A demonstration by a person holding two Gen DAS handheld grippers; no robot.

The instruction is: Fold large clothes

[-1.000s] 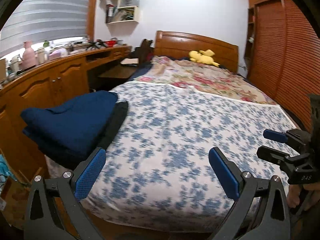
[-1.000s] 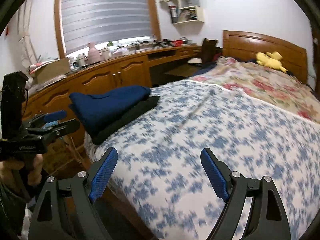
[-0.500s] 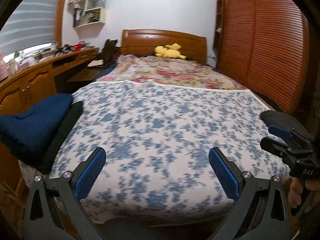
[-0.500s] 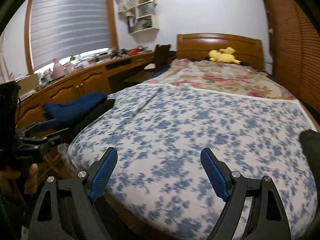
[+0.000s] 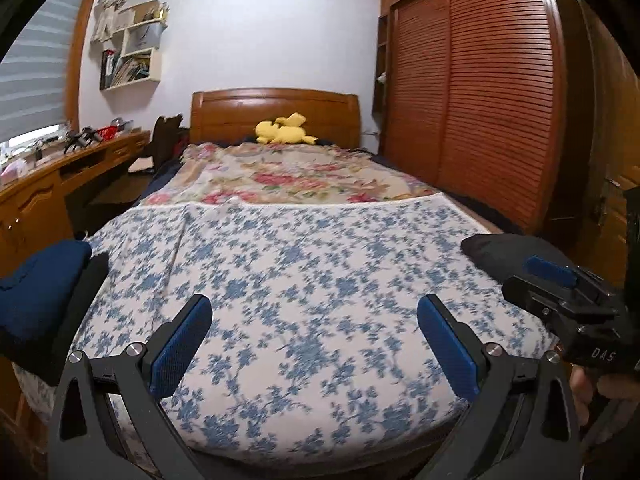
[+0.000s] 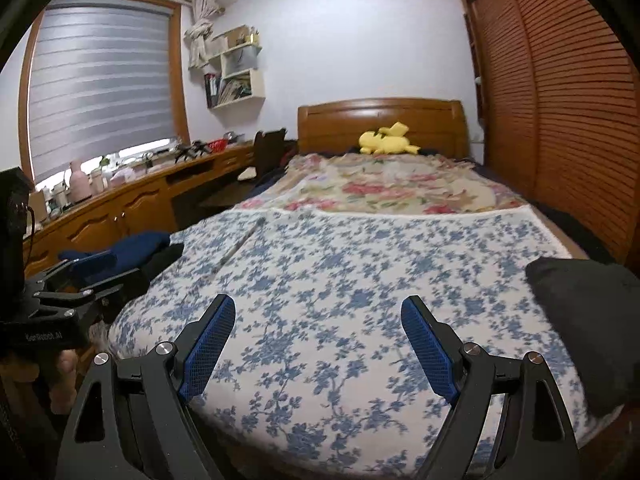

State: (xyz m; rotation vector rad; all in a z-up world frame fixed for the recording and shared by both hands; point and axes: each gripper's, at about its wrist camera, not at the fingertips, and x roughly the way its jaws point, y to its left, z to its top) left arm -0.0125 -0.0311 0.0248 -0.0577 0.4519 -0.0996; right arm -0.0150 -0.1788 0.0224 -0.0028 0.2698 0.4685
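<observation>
A folded navy garment (image 5: 36,292) lies on a black one (image 5: 76,312) at the bed's left edge; both also show in the right wrist view (image 6: 140,244). A dark grey garment (image 6: 588,320) lies at the bed's right front corner, also seen in the left wrist view (image 5: 508,252). My left gripper (image 5: 314,344) is open and empty above the foot of the bed with its blue floral sheet (image 5: 304,264). My right gripper (image 6: 318,344) is open and empty too, left of the dark grey garment.
A yellow plush toy (image 5: 284,132) lies by the wooden headboard (image 5: 276,108). A long wooden desk (image 6: 120,204) with clutter runs along the left wall. A louvred wardrobe (image 5: 472,92) stands on the right. A floral blanket (image 6: 380,188) covers the far half of the bed.
Both grippers have swung to the right, from facing the navy stack to facing the bed head-on. The dark grey garment has come into view on the right. Both stay open.
</observation>
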